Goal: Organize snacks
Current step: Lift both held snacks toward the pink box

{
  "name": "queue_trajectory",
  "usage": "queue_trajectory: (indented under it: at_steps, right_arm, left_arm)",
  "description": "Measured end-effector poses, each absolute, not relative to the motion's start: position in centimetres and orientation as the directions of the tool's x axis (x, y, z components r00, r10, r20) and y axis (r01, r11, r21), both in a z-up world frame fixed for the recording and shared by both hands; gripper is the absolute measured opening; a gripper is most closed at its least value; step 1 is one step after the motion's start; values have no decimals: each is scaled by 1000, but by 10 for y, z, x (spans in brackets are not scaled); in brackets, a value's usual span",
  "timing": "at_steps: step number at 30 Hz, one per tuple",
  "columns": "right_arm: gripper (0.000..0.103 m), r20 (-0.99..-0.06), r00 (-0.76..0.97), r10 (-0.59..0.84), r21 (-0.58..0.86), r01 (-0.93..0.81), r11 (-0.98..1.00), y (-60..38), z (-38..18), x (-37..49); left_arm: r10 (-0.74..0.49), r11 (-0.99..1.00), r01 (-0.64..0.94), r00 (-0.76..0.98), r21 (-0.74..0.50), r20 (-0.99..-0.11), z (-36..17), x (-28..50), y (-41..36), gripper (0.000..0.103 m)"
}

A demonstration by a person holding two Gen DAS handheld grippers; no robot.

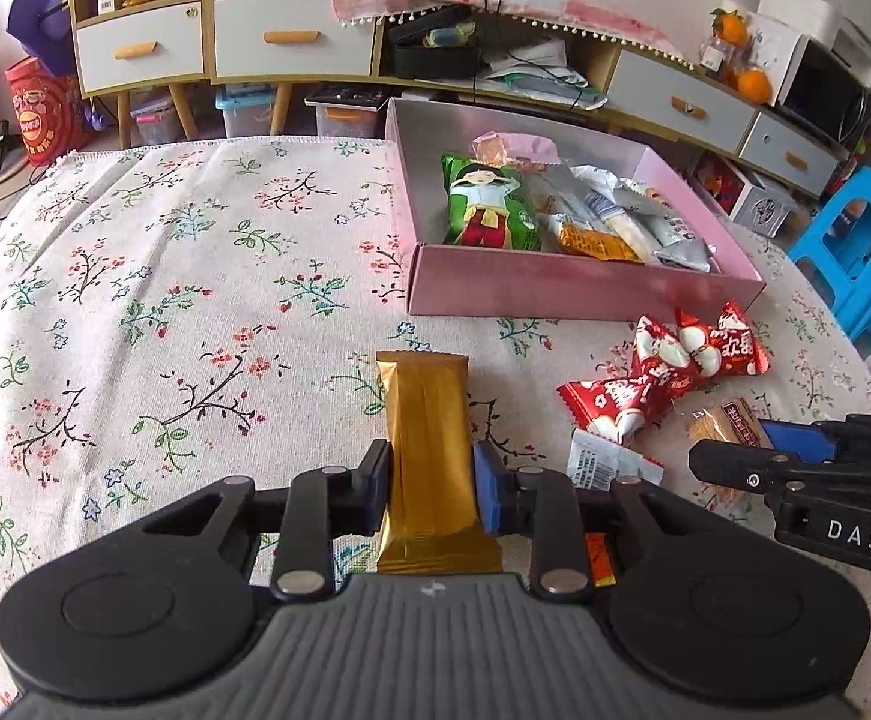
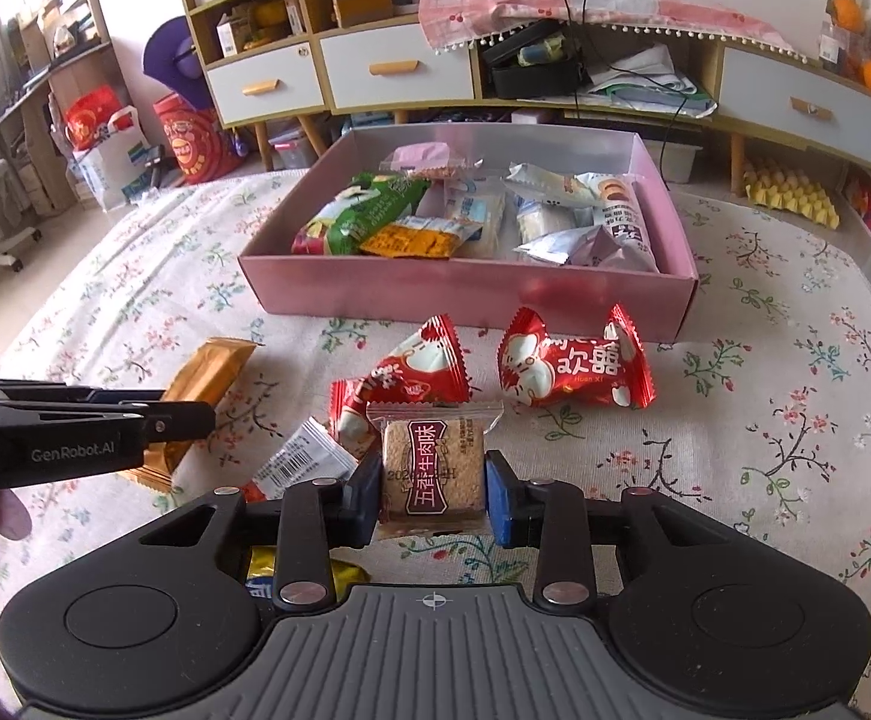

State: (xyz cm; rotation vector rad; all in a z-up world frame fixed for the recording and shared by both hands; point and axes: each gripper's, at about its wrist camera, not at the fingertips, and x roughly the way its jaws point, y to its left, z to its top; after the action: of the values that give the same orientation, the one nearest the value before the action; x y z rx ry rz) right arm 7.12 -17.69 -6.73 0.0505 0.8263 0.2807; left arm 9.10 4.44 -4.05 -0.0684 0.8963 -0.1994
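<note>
My left gripper (image 1: 430, 483) is shut on a gold-wrapped bar (image 1: 429, 420), held over the floral tablecloth in front of the pink box (image 1: 555, 294). The box holds several snack packets, among them a green one (image 1: 489, 204). My right gripper (image 2: 433, 489) is shut on a clear packet with a square brown cracker (image 2: 435, 462). It shows at the right of the left wrist view (image 1: 735, 459). The left gripper (image 2: 183, 417) and the gold bar (image 2: 210, 375) show at the left of the right wrist view. Red candy packets (image 2: 573, 369) (image 1: 669, 366) lie before the pink box (image 2: 465, 294).
A white barcoded packet (image 2: 309, 456) (image 1: 606, 462) lies between the grippers. A yellow packet (image 2: 267, 567) lies under my right gripper. Cabinets with drawers (image 2: 399, 69) stand behind the table. A blue stool (image 1: 861, 252) stands at the right.
</note>
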Motion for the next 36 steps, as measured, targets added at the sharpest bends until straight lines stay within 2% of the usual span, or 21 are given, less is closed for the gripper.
queue_trajectory:
  at_steps: [24, 30, 36]
  right_arm:
    - [33, -682, 660, 316, 308, -134, 942, -203, -14, 77]
    - [33, -672, 668, 320, 355, -89, 931, -216, -1, 89]
    - [33, -676, 655, 338, 424, -30, 905, -230, 2, 115]
  left_arm:
    - [-286, 951, 105, 651, -290, -703, 4, 103, 42, 26]
    - [-319, 934, 95, 658, -345, -683, 14, 114, 36, 26]
    - [-321, 933, 95, 660, -348, -680, 18, 131, 28, 26]
